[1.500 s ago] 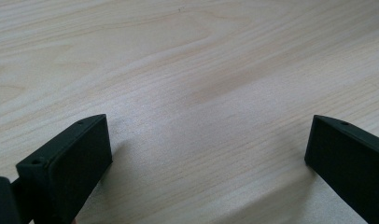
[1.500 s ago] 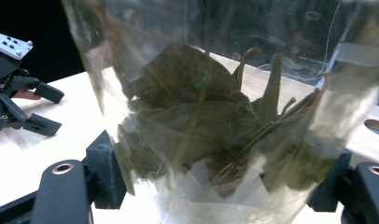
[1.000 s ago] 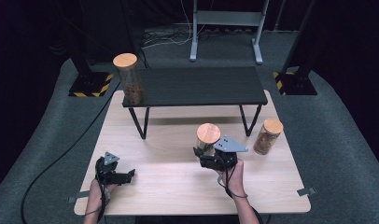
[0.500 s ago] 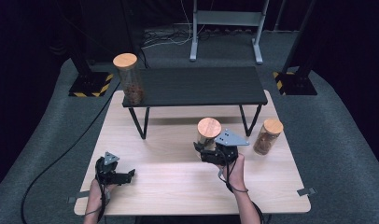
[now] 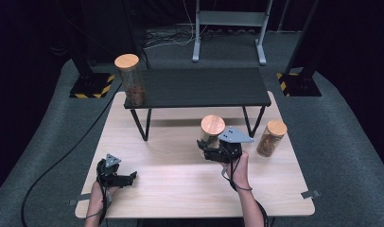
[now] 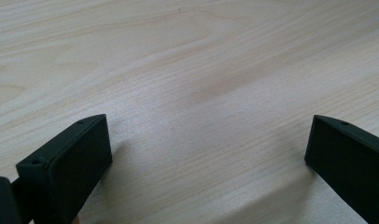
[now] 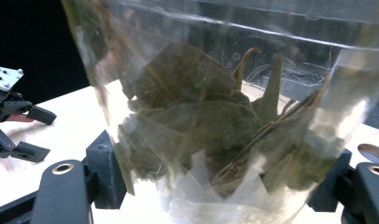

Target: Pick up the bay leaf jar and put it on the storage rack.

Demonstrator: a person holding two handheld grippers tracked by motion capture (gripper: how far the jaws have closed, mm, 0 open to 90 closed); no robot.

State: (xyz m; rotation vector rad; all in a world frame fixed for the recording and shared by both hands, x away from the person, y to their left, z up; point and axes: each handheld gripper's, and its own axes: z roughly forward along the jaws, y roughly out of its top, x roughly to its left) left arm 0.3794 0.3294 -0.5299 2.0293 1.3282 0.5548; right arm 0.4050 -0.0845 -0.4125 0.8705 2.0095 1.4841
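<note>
A clear jar (image 5: 212,131) with a wooden lid, holding dried leaves, is clamped between the jaws of the right gripper (image 5: 210,150), right of centre on the desk (image 5: 180,184) and just in front of the black shelf (image 5: 199,87). In the right gripper view the jar (image 7: 215,116) is seen pressed from both sides low on its wall. Whether its base rests on the desk cannot be told.

The left gripper (image 5: 128,178) is seen low over the desk near the front left corner, jaws spread wide with only bare wood between them.

A second jar (image 5: 270,138) with brown contents stands near the right edge of the desk. A third jar (image 5: 130,79) stands on the left end of the black shelf.
</note>
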